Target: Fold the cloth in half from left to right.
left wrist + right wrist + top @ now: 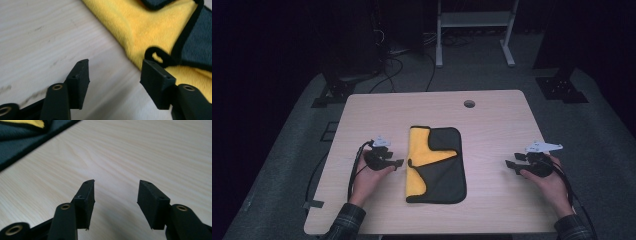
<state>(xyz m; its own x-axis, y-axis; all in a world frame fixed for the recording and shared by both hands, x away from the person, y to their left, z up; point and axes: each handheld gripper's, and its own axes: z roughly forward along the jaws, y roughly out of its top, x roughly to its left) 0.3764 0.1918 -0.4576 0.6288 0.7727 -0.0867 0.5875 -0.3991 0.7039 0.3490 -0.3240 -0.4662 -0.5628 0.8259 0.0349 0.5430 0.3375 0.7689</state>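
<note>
Here, a folded yellow and dark grey cloth point(435, 164) is lying flat on the pale wooden worktop point(492, 125), just beside the left hand-held gripper point(399, 163) on its inner side and well apart from the right hand-held gripper point(508, 164). Both are resting low over the worktop with jaws spread and nothing between them. The cloth's black hanging loop point(155, 53) is sitting just ahead of the left one's jaw tip
</note>
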